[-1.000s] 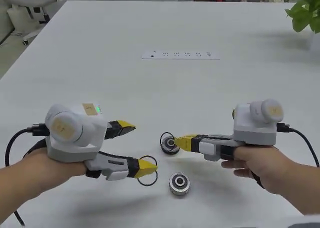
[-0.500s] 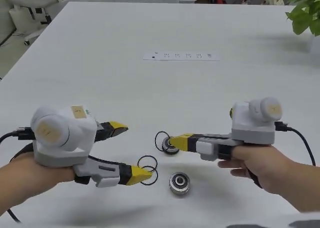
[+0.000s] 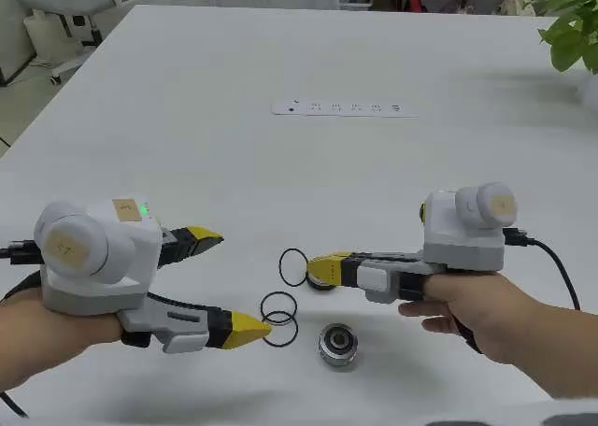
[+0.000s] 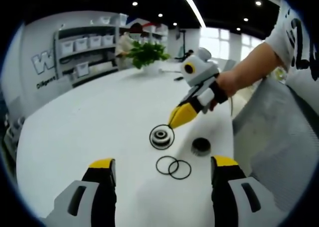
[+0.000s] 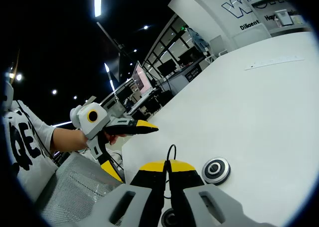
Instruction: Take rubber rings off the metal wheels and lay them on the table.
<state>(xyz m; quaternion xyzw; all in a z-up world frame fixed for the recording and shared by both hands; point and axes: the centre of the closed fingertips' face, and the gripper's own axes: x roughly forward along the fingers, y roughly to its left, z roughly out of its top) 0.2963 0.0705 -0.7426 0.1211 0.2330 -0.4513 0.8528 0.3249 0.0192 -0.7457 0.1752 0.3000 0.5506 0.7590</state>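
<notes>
rubber rings (image 3: 278,318): two lie overlapped on the table (image 3: 392,183), just off the left gripper's lower tip.
left gripper (image 3: 224,281): released, jaws wide, now drawn back from them.
right gripper (image 3: 318,268): clenched on a third ring (image 3: 280,267), tugged farther out from its wheel (image 3: 323,279).
meaning: two laid down; third looks nearly free.
spare wheel (image 3: 337,344): looks bare.

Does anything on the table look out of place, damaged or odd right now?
Nothing stands out. Two thin black rubber rings lie overlapping on the white table; the right gripper pinches a third ring by a silver metal wheel; a second wheel sits flat nearby.
</notes>
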